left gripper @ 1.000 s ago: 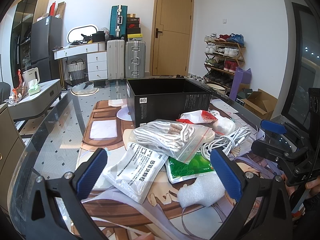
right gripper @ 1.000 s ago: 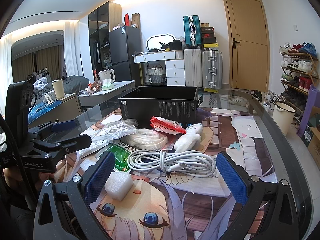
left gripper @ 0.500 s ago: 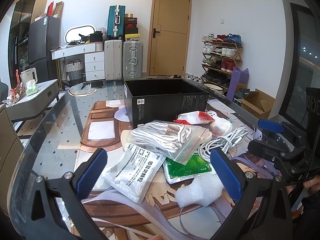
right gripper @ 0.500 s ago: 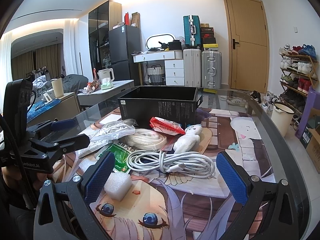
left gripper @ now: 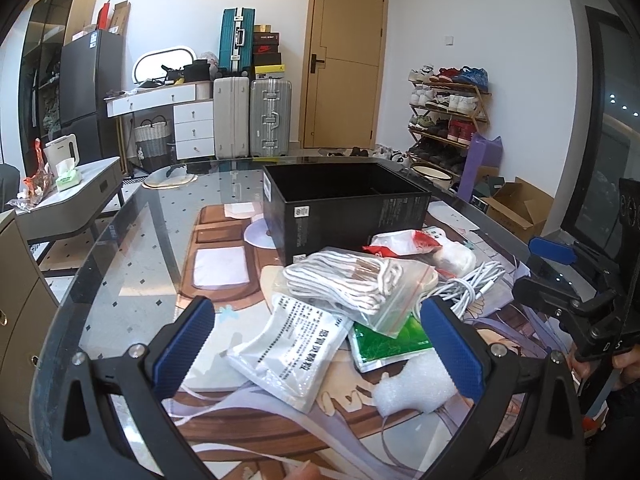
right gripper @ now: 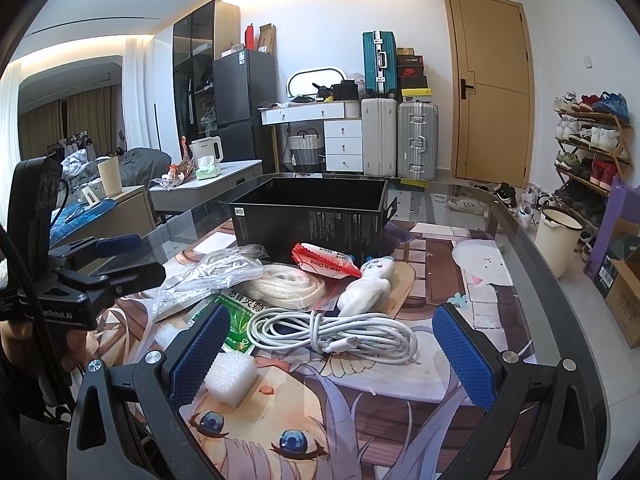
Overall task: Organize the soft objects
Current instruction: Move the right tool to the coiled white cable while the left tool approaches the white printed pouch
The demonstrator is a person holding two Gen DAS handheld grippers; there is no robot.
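Glass covers the surface, with a cartoon-print mat beneath it, and a black box stands open at 12 o'clock from the left wrist camera. Seen from this view, the left gripper is held level and low over the near edge, its blue pads spread wide and holding nothing. Between them lies a white printed pouch. A clear bag of white cord rests partly on it, at 1 o'clock. A green packet sits under that bag, and a white foam block lies just beside the pad at 4 o'clock. At 3 o'clock the right gripper shows side-on, a hand on its handle.

From the right wrist camera, the right gripper also hangs level, its pads wide apart and empty. A coiled white cable lies between them. Beyond it, toward 12 o'clock, are a white plush toy and a red snack packet, close to the box.
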